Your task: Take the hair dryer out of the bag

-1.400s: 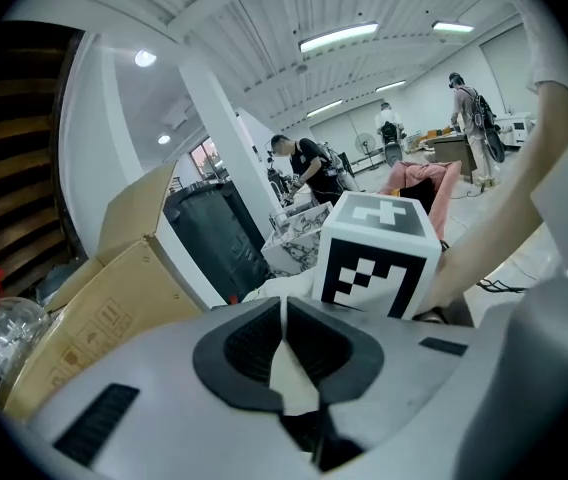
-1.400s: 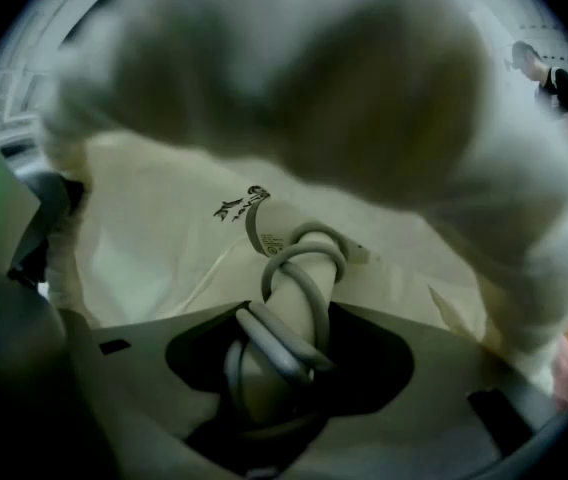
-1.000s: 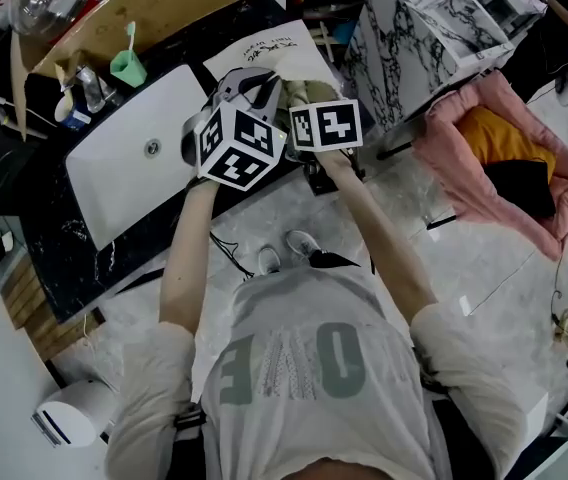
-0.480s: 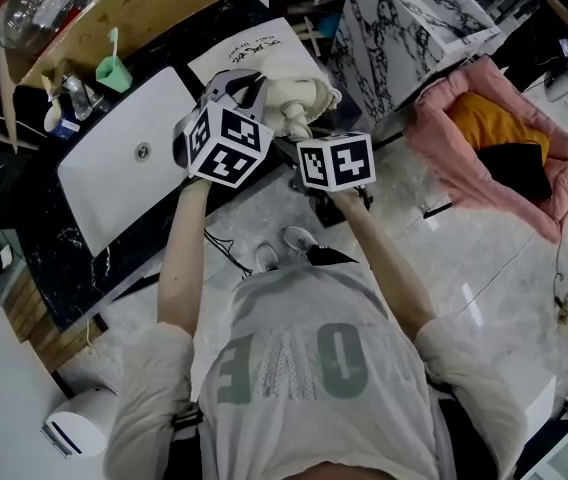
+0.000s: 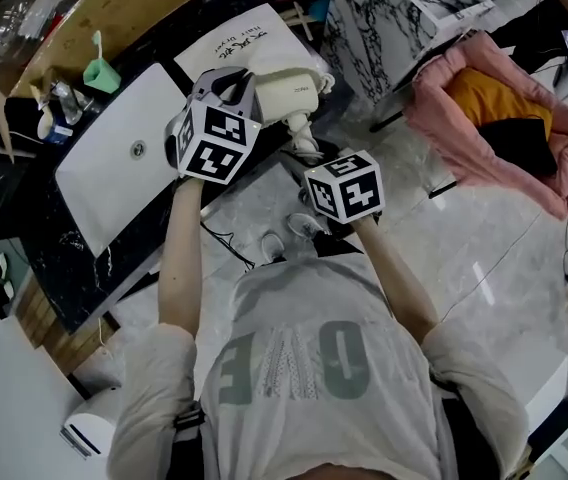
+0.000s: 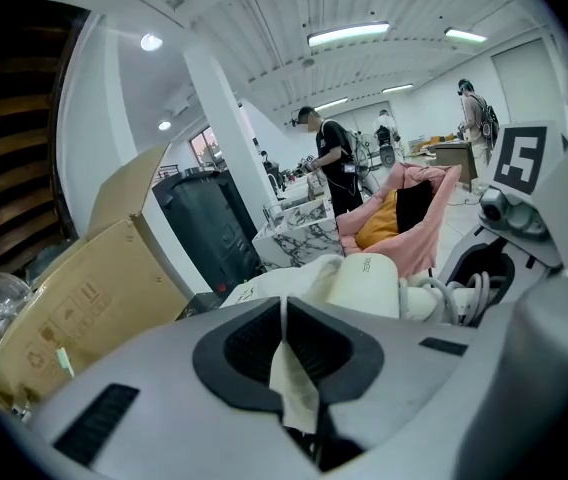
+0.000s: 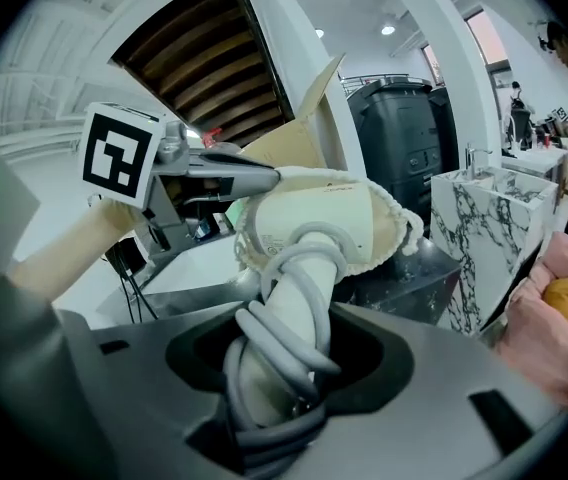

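Observation:
A cream hair dryer sticks out of the mouth of a white drawstring bag that lies on the black counter. My left gripper is shut on the cream cloth of the bag's rim. The right gripper is shut on the dryer's handle, which has a grey cord wound round it. The dryer's barrel still sits inside the bag's frilled opening. In the head view the right gripper's marker cube hides its jaws.
A white sink basin is set in the counter left of the bag. A cardboard box and a green cup stand behind it. A marble-patterned block and a pink cushion bed are on the floor to the right.
The right gripper has drawn back toward the person and to the right with the dryer's handle, and more of the dryer now shows outside the bag. The left gripper has stayed on the bag's rim.

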`<action>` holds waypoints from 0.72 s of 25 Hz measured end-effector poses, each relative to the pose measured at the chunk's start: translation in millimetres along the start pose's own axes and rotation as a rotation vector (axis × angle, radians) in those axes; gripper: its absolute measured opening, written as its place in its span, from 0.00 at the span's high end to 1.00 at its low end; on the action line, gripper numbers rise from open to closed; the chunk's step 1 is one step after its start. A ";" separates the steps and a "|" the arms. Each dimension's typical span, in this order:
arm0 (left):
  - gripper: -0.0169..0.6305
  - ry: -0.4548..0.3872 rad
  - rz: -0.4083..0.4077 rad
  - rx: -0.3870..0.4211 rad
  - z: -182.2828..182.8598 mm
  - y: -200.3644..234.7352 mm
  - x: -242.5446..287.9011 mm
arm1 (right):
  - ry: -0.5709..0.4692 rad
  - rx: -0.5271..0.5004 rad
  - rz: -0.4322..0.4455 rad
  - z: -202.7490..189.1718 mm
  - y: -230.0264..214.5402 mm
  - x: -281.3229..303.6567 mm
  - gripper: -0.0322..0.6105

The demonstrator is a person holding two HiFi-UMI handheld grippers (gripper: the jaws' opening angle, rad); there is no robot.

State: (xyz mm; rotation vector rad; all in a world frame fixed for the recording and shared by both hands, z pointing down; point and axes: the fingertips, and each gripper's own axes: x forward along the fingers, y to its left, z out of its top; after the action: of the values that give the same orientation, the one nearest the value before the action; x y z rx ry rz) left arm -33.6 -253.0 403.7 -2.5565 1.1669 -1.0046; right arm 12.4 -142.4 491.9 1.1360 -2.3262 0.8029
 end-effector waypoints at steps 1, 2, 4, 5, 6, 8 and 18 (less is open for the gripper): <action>0.91 0.001 -0.004 0.001 -0.5 -1.4 0.3 | 0.001 0.002 -0.003 -3.5 0.3 -1.7 0.59; 0.91 0.003 -0.007 0.002 -1.1 -2.7 0.6 | 0.003 0.005 -0.007 -6.8 0.3 -3.1 0.59; 0.91 0.007 -0.013 0.004 -2.6 -4.6 1.2 | 0.006 0.009 -0.015 -12.5 -0.3 -5.7 0.58; 0.91 0.008 -0.015 0.004 -3.3 -5.0 1.4 | 0.006 0.011 -0.016 -14.8 -0.5 -7.0 0.59; 0.91 0.008 -0.016 0.002 -4.1 -5.3 1.5 | 0.006 0.013 -0.017 -17.0 -0.5 -8.4 0.58; 0.91 0.005 -0.022 -0.006 -5.4 -6.1 1.9 | 0.008 0.017 -0.018 -21.0 -0.6 -10.9 0.58; 0.91 0.001 -0.045 -0.040 -11.1 -13.4 4.8 | 0.006 0.050 -0.039 -35.3 -5.6 -18.1 0.59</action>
State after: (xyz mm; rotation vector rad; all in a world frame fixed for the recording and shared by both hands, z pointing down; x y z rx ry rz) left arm -30.2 -245.8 419.9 -2.6250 1.1461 -1.0027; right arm 31.7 -111.6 509.0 1.1942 -2.2833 0.8531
